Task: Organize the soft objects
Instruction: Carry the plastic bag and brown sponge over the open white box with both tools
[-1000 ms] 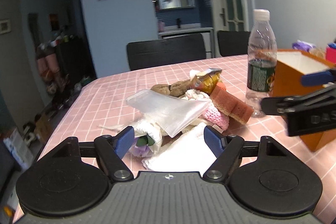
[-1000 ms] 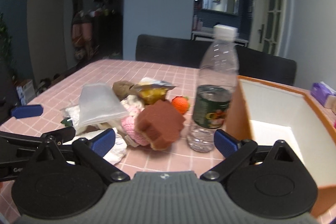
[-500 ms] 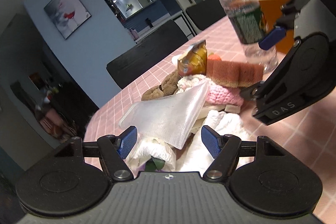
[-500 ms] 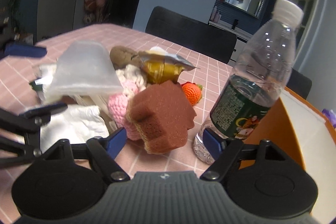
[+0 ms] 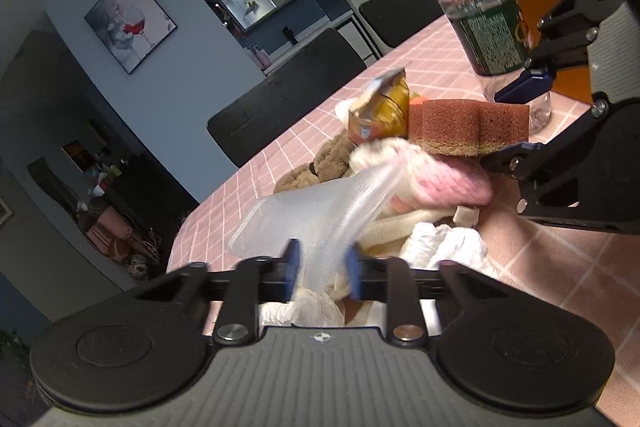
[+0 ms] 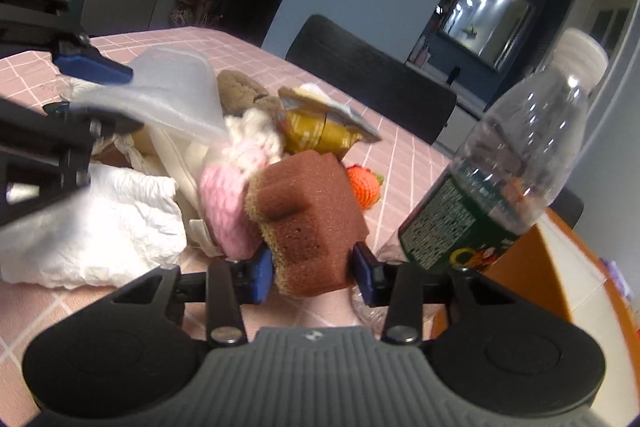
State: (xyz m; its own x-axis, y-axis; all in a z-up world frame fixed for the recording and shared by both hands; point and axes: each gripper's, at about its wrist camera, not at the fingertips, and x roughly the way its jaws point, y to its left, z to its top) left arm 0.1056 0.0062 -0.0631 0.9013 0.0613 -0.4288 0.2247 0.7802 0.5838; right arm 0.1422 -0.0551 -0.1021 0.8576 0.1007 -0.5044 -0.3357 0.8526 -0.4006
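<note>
A heap of soft things lies on the pink checked table [image 5: 560, 267]. My left gripper [image 5: 320, 273] is shut on a clear plastic bag [image 5: 316, 223] at the heap's near side; the bag also shows in the right wrist view [image 6: 172, 95]. My right gripper [image 6: 312, 273] is shut on a brown sponge [image 6: 308, 219], which also shows in the left wrist view [image 5: 468, 125]. A pink knitted piece [image 6: 226, 199], white crumpled paper [image 6: 100, 219], a brown plush [image 6: 240, 91], a gold snack packet [image 6: 320, 131] and an orange knitted strawberry [image 6: 364, 183] lie in the heap.
A water bottle [image 6: 500, 179] stands just right of the sponge, close to my right gripper. An orange box [image 6: 560, 267] with a white inside stands beyond it at the right. Black chairs [image 6: 368, 75] line the table's far edge.
Both grippers moved forward and down into the heap and went from open to shut: the left one on the plastic bag, the right one on the brown sponge.
</note>
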